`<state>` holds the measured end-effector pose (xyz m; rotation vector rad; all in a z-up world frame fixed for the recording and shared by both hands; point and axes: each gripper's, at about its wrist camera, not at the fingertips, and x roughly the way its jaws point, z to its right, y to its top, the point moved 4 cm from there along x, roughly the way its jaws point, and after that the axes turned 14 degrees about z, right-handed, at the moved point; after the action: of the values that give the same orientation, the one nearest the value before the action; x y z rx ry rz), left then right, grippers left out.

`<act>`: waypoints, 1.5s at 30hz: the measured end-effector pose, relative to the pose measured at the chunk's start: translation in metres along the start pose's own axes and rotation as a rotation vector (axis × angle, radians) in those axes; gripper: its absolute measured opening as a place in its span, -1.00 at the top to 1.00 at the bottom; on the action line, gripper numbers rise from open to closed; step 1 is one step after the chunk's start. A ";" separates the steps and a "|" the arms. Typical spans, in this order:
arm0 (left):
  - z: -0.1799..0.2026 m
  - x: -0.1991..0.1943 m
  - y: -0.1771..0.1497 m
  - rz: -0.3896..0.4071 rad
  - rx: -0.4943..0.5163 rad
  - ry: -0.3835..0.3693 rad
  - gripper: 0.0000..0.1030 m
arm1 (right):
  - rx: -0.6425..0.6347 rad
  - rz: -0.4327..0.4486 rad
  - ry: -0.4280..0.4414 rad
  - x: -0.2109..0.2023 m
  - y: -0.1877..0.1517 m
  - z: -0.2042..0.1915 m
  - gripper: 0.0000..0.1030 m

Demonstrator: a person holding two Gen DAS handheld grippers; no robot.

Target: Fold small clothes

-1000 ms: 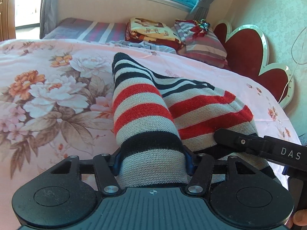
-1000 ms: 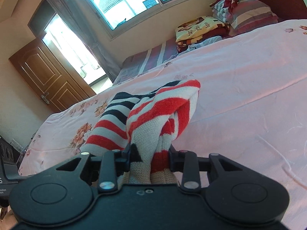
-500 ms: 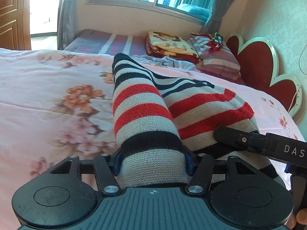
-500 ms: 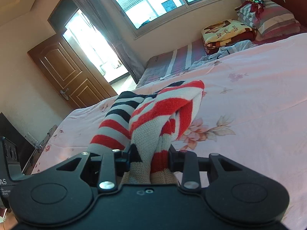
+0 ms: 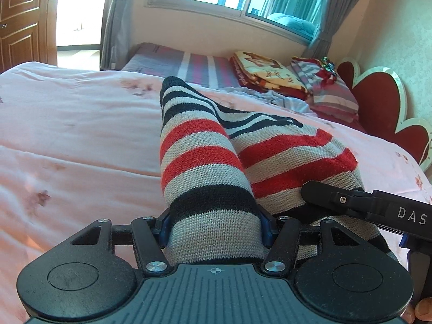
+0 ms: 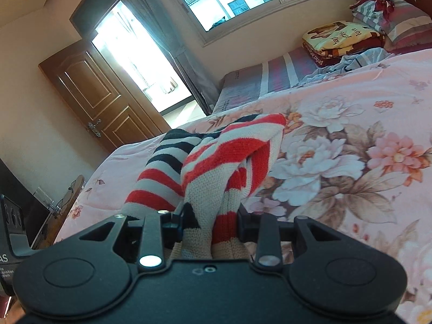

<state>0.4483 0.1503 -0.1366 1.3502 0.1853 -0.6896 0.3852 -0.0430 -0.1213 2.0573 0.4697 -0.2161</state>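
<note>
- While both tools hold it up, the big pink flowery bed (image 5: pixel 81 140) lies below
- striped knit garment (image 5: pixel 205 167), red, black and grey, hangs bunched between the two tools, above the bed
- left tool (image 5: pixel 214 226) is clenched on a thick fold of it
- right tool (image 6: pixel 210 224) pinches a thinner bunch

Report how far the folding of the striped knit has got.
Done: the striped knit is picked up and doubled over, its layers bunched together above the bedspread. In hand: the left gripper and the right gripper are each shut on one end of it. Left: lay it flat on the bedspread, finish the fold and let go. No folded small clothes lie on the bedspread in view.
</note>
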 end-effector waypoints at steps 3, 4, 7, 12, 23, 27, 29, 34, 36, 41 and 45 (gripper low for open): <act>-0.032 0.011 0.005 0.001 -0.011 0.004 -0.15 | -0.002 -0.007 0.002 0.023 -0.009 -0.017 0.37; -0.042 0.016 0.005 0.002 -0.013 0.004 -0.15 | -0.002 -0.009 0.000 0.032 -0.012 -0.021 0.37; -0.062 0.030 0.005 0.002 -0.011 0.003 -0.15 | -0.003 -0.019 -0.011 0.052 -0.022 -0.028 0.37; -0.090 0.054 -0.005 -0.016 -0.021 -0.007 -0.16 | -0.005 -0.056 -0.038 0.079 -0.039 -0.027 0.37; -0.118 0.062 -0.026 -0.010 -0.077 -0.041 -0.67 | 0.028 -0.100 -0.086 0.085 -0.055 -0.003 0.24; -0.114 0.048 -0.010 0.037 -0.074 -0.015 -0.67 | 0.058 -0.061 -0.099 0.081 -0.038 -0.002 0.08; -0.114 0.052 0.003 0.040 -0.096 -0.029 -0.67 | 0.110 -0.043 -0.100 0.083 -0.030 0.004 -0.06; -0.115 0.078 0.024 0.040 -0.101 0.008 -0.67 | 0.190 -0.043 -0.100 0.105 -0.017 0.012 -0.06; -0.117 0.092 0.025 0.022 -0.105 0.024 -0.67 | 0.173 -0.046 -0.106 0.115 -0.016 0.010 -0.06; -0.126 0.119 0.016 -0.018 -0.129 0.066 -0.67 | -0.001 -0.027 -0.151 0.134 -0.012 -0.002 0.54; -0.131 0.126 0.010 -0.013 -0.152 0.070 -0.67 | -0.173 -0.012 -0.213 0.146 -0.010 -0.007 0.70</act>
<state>0.5874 0.2292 -0.2230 1.2293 0.2969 -0.6269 0.5138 0.0023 -0.1749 1.8393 0.3561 -0.3844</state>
